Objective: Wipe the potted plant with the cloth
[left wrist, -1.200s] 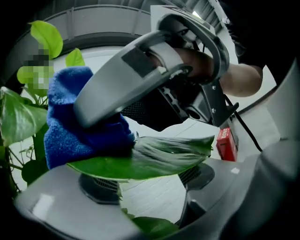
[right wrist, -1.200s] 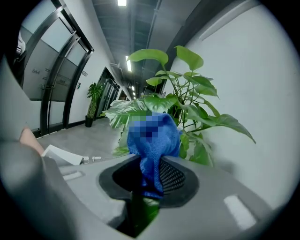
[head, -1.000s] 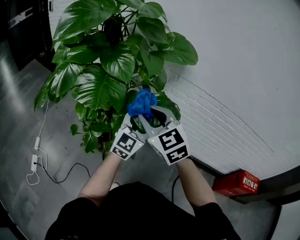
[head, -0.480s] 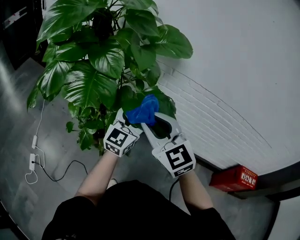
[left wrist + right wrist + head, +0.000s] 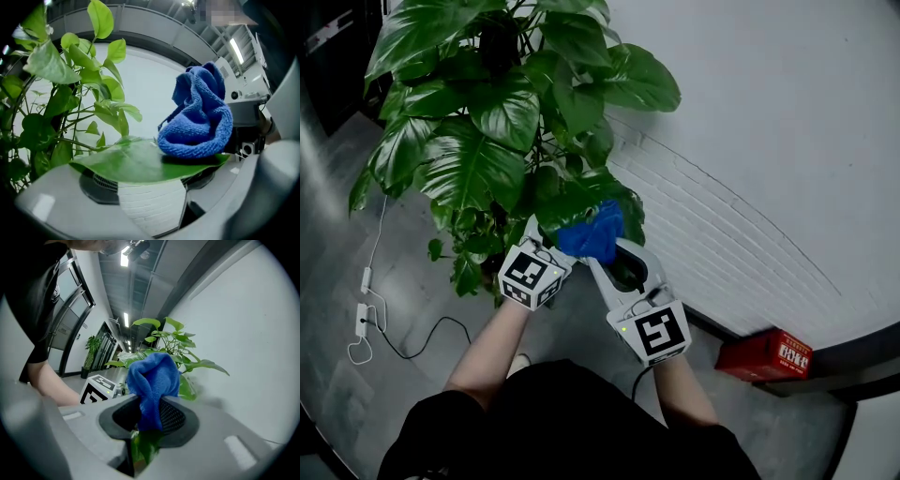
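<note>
Grey floor [image 5: 412, 375] carried a white cord with plug blocks [image 5: 364, 319] at 9 o'clock, a thin black cable [image 5: 422, 342] at 8, a red rectangular box [image 5: 766, 356] at 4.

Both bare forearms [image 5: 492, 342] reach forward from black sleeves [image 5: 441, 431], close together. The left grey two-jaw gripper [image 5: 542, 251] has its jaws apart, and a broad green leaf [image 5: 136, 161] lies across their tips. Just right of it, the right grey two-jaw gripper [image 5: 614, 262] is clamped on a bunched blue terry cloth [image 5: 592, 234], which rests on that leaf.
</note>
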Demonstrator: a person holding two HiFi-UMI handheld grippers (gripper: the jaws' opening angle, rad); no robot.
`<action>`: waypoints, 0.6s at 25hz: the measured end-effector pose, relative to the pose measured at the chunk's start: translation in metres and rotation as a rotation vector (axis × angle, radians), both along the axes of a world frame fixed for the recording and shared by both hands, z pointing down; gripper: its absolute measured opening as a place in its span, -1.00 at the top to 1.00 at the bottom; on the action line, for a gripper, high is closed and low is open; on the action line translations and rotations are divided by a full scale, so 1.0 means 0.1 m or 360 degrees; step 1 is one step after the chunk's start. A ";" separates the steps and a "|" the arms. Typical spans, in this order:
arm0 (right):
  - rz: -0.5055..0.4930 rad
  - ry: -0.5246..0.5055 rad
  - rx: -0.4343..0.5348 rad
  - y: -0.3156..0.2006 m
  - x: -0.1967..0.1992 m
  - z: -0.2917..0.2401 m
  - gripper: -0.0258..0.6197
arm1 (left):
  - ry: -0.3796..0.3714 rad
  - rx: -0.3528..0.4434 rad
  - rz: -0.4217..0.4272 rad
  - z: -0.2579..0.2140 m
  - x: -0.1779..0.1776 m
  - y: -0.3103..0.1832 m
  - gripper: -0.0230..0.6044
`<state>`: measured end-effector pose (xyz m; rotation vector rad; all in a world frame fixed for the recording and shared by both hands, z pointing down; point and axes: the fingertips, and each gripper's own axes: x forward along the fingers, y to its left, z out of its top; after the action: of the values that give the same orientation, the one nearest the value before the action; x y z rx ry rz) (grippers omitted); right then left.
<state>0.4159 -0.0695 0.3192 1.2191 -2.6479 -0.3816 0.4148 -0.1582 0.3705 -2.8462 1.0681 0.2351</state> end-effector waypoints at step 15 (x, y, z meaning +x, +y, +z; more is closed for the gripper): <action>0.0086 -0.0156 0.0001 0.21 0.51 0.20 0.60 | 0.0076 -0.0060 -0.0004 -0.03 0.00 -0.03 -0.18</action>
<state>0.4666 -0.0489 0.3387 1.3396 -2.6891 -0.3214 0.4146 -0.1610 0.3674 -2.8861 1.0965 0.2873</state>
